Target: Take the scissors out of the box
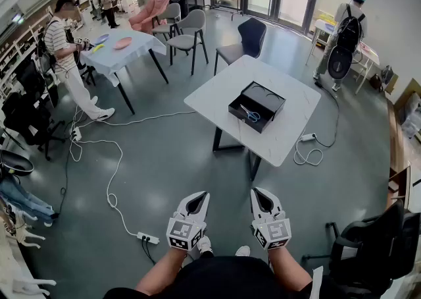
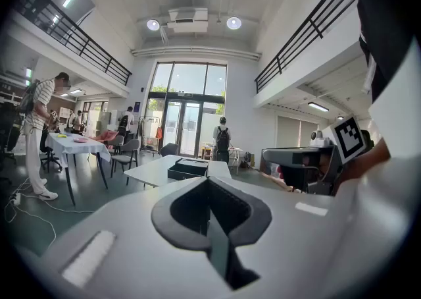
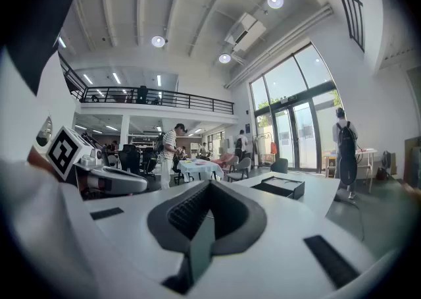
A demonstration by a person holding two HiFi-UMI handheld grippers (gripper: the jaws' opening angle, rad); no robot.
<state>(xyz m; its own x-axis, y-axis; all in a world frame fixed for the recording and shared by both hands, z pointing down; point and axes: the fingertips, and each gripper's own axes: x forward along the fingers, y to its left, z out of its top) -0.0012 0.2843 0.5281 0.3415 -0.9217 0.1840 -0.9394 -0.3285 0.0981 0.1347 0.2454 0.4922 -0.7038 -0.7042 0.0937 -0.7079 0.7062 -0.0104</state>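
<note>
An open black box (image 1: 256, 105) lies on a white table (image 1: 217, 93) in the middle of the room, well ahead of me. Blue-handled scissors (image 1: 250, 114) rest inside it near its front edge. My left gripper (image 1: 199, 195) and right gripper (image 1: 258, 192) are held side by side low in the head view, far short of the table, both shut and holding nothing. In the left gripper view the jaws (image 2: 209, 180) meet, with the box (image 2: 187, 170) beyond them. The right gripper (image 3: 210, 184) has its jaws together too, and the box (image 3: 283, 187) lies to its right.
A power strip (image 1: 148, 238) and white cable lie on the floor at front left. A black office chair (image 1: 375, 245) stands at right. Chairs (image 1: 247, 37) sit behind the table. A cloth-covered table (image 1: 122, 51) and a person (image 1: 66, 54) are far left; another person (image 1: 345, 34) is far right.
</note>
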